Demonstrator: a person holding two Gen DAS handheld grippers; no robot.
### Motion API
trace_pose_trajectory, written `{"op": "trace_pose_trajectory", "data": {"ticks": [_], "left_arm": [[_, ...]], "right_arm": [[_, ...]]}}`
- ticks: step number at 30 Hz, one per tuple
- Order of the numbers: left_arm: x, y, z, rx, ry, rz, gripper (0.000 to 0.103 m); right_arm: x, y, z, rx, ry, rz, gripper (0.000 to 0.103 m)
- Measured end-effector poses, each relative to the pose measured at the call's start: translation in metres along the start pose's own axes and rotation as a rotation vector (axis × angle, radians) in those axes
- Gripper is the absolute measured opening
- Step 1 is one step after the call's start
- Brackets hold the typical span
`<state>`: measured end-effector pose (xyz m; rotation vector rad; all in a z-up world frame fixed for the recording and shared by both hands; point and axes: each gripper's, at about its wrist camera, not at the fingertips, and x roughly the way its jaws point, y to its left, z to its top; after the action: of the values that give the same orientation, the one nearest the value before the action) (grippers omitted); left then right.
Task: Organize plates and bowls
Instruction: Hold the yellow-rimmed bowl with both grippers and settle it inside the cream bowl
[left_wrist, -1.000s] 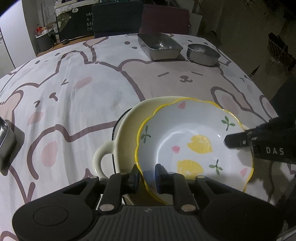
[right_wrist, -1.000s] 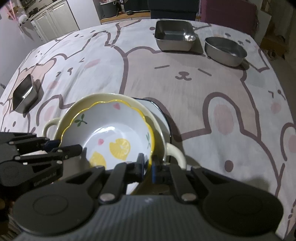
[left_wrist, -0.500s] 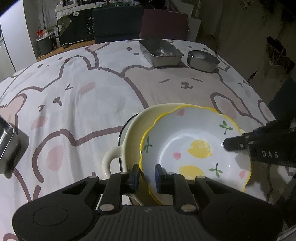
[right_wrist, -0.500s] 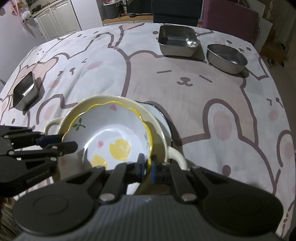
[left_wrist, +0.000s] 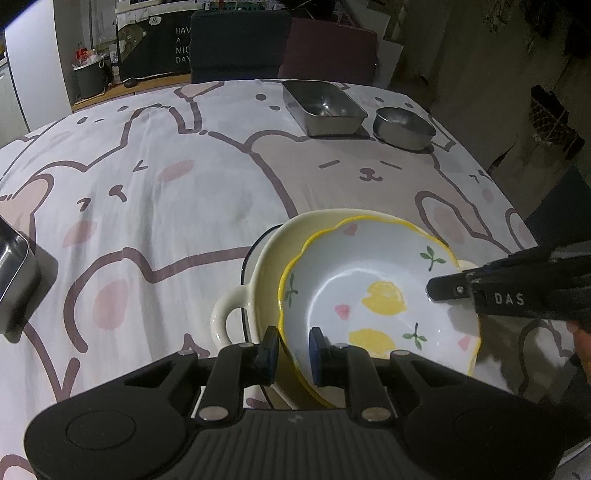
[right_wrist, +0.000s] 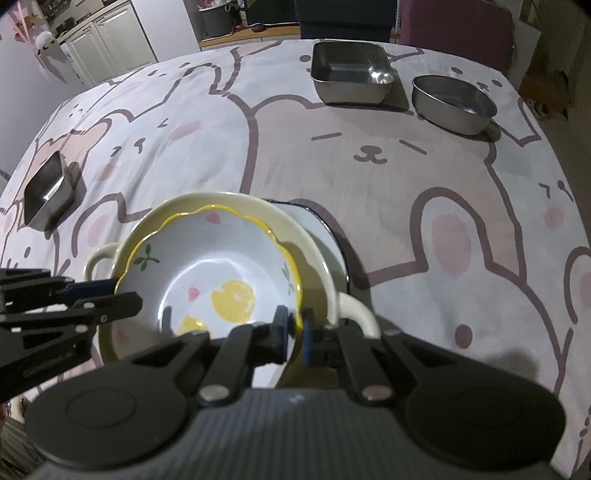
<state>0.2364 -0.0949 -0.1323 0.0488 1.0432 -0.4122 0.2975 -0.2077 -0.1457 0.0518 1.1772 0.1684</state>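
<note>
Inside, the scalloped yellow-rimmed bowl (left_wrist: 373, 291) shows lemons, pink hearts, green sprigs.

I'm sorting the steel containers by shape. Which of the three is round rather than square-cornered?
The round steel bowl at the far right, beside the rectangular steel tray. The third, a square steel box, stands alone at the left edge.

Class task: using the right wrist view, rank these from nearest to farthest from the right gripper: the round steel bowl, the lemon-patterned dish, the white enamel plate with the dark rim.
1. Lemon-patterned dish: its rim sits between the right gripper fingers.
2. White enamel plate with the dark rim: just beyond, under the stack.
3. Round steel bowl: far right of the table.
</note>
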Motion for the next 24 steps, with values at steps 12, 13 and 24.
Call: {"op": "trace_pose_trajectory", "data": {"ticks": [12,13,24], "left_arm": [[-0.006,0.007,0.000,-0.024,-0.005,-0.002,0.011],[-0.006,0.008,0.000,-0.028,-0.004,-0.004,0.010],[-0.008,0.009,0.000,-0.005,-0.016,-0.008,0.010]], "right_arm": [[0.013,-0.003,0.012,0.036,0.007,0.022,0.011],[0.013,-0.002,0.012,0.034,0.007,0.024,0.011],[0.009,0.002,0.018,-0.013,0.022,0.013,0.013]]}}
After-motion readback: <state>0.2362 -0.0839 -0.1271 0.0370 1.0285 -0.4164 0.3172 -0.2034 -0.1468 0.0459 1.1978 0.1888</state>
